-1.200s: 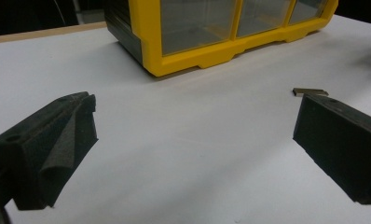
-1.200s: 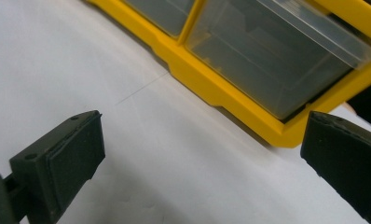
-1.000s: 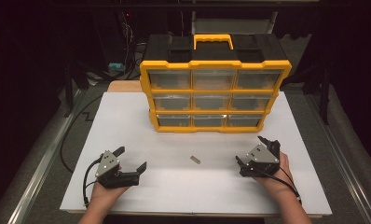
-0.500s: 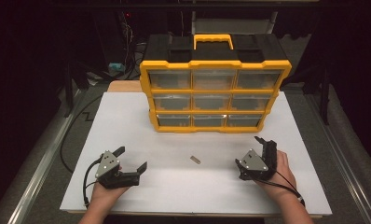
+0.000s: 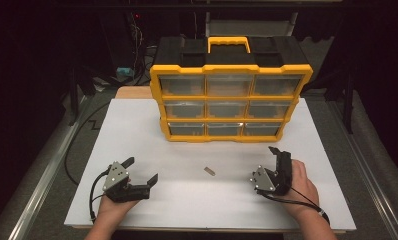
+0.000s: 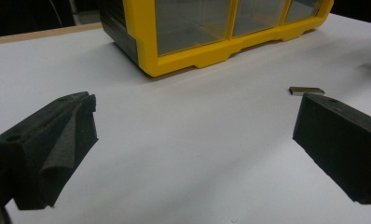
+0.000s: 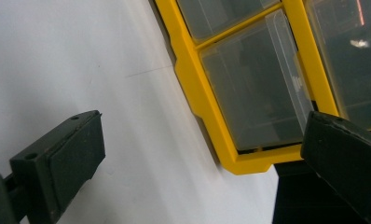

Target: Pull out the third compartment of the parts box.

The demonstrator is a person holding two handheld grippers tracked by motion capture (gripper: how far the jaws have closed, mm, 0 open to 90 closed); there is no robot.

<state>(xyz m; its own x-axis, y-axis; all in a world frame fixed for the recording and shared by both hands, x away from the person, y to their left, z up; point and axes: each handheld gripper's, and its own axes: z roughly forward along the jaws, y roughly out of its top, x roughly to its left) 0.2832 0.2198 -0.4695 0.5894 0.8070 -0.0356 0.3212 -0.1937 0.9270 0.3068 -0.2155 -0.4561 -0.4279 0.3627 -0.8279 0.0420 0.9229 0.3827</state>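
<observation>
My right-hand black two-jaw gripper (image 5: 279, 160) has rolled over since a second ago: its jaws then lay fairly flat and pointed toward 1 o'clock, and now it is tipped on its side, with one jaw stacked above the other, toward 12 o'clock. It has also drifted a little toward 6 o'clock on the white table sheet (image 5: 137, 130). Its camera view is tilted accordingly (the yellow-framed plastic drawer organiser (image 7: 249, 93) runs slantwise across it), jaws spread wide.
</observation>
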